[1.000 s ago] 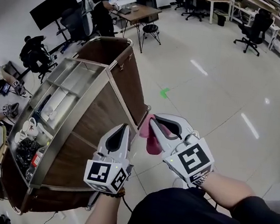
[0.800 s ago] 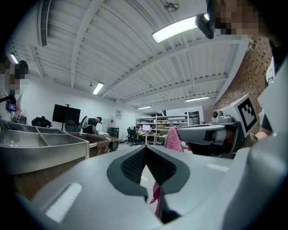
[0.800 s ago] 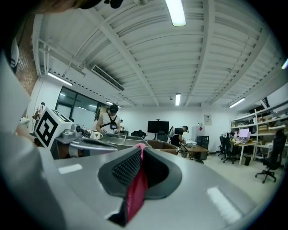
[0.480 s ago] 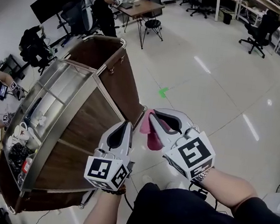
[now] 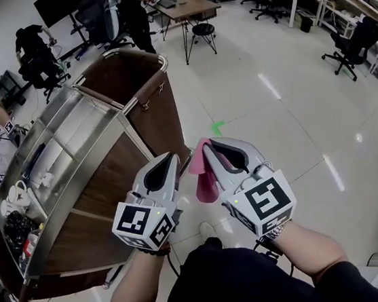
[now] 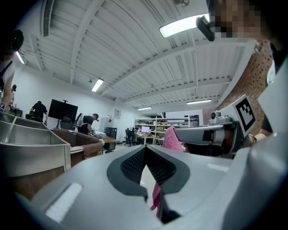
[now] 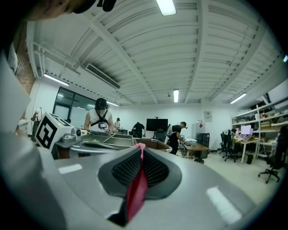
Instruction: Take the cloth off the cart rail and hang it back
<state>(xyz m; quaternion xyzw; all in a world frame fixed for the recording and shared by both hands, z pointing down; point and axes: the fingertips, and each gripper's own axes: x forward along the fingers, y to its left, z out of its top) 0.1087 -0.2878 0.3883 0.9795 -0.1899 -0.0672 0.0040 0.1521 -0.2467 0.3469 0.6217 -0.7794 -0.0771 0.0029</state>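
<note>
A pink cloth (image 5: pixel 207 183) hangs from my right gripper (image 5: pixel 205 145), which is shut on its upper edge just off the near end of the cart (image 5: pixel 114 172). In the right gripper view the cloth (image 7: pixel 136 191) shows pinched between the closed pads. My left gripper (image 5: pixel 172 157) is beside it, nearer the cart's wooden side, shut with nothing held. In the left gripper view the cloth (image 6: pixel 171 139) shows beyond the closed jaws, under the right gripper (image 6: pixel 204 134). The cart's metal rail (image 5: pixel 136 54) curves round its far end.
The cart's steel top tray (image 5: pixel 53 144) holds cups and small items at its near left. Shiny floor with a green mark (image 5: pixel 217 126) lies to the right. People stand by a desk (image 5: pixel 186 6) and a monitor (image 5: pixel 63 5) beyond the cart. Office chairs (image 5: pixel 350 33) stand at the far right.
The head view has shifted, so the cart sits slightly lower and further left in the picture. Both grippers keep their pose, and the cloth stays in the right one.
</note>
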